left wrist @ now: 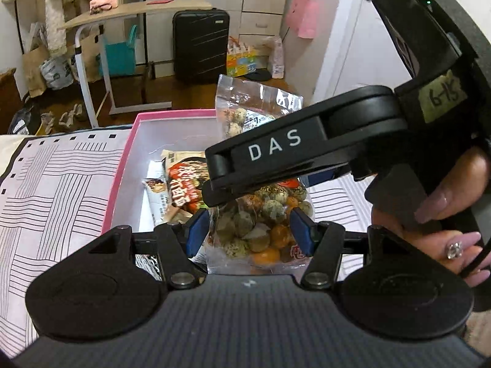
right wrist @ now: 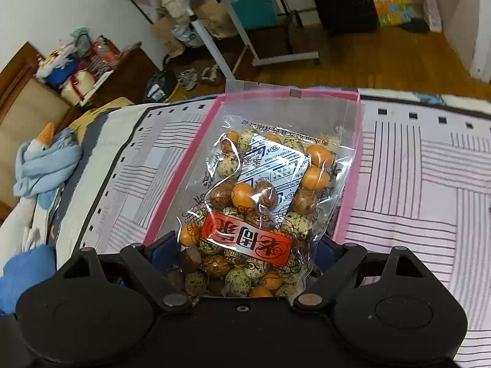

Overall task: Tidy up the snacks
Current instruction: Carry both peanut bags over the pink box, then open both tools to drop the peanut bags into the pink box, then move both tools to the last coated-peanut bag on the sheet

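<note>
Left gripper (left wrist: 248, 234) squeezes clear snack bag (left wrist: 260, 230) – bag hangs over pink box (left wrist: 121, 181). Right gripper (right wrist: 242, 263) clamps its own nut bag (right wrist: 260, 202) over same box. Best move – lower slowly, let go beside packets (left wrist: 178, 190) inside.

"DAS" on the right gripper (left wrist: 214, 190); "6-15" on its sticker (left wrist: 443, 96).

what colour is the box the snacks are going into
Pink outside, white inside. The box shows best in the left wrist view.
</note>
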A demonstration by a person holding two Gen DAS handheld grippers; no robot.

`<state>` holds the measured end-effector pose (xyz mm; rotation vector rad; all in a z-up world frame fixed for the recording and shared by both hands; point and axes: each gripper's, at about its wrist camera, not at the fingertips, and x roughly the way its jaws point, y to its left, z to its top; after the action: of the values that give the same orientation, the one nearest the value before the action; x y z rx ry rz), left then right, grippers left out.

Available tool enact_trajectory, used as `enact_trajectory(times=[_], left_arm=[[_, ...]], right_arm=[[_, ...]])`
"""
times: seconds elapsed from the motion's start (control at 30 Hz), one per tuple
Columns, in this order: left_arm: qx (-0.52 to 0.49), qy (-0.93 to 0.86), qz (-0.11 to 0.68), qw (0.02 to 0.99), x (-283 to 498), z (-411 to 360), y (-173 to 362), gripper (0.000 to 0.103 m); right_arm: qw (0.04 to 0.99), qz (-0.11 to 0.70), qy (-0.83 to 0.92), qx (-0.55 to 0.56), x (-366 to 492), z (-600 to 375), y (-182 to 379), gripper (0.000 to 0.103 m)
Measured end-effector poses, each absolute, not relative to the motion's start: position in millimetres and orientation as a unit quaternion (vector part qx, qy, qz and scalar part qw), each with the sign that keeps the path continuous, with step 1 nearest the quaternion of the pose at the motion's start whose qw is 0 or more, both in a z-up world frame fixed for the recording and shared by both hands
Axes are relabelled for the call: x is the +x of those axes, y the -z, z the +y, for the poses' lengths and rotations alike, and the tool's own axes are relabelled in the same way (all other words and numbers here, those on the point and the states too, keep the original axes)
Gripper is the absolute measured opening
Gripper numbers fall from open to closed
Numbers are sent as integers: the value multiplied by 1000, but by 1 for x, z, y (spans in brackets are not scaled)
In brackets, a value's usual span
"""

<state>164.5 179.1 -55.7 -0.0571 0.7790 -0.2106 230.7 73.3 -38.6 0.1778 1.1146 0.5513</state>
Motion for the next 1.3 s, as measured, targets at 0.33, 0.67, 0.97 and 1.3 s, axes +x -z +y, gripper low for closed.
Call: enact_trajectory(times=[0.33, 0.67, 0.97, 1.3], left_arm=[[-63, 92, 398, 911, 186, 197, 86, 58], [-47, 76, 396, 914, 164, 193, 63, 58], [-11, 102, 384, 918, 135, 159, 22, 59], [1, 167, 359, 918, 139, 87, -6, 60]], right_arm=[[806, 530, -252, 73, 231, 80, 51, 92], [827, 498, -257, 52, 206, 65, 5, 92], [850, 467, -238, 47, 174, -1, -35, 92], [879, 437, -154, 111, 161, -156, -53, 92]])
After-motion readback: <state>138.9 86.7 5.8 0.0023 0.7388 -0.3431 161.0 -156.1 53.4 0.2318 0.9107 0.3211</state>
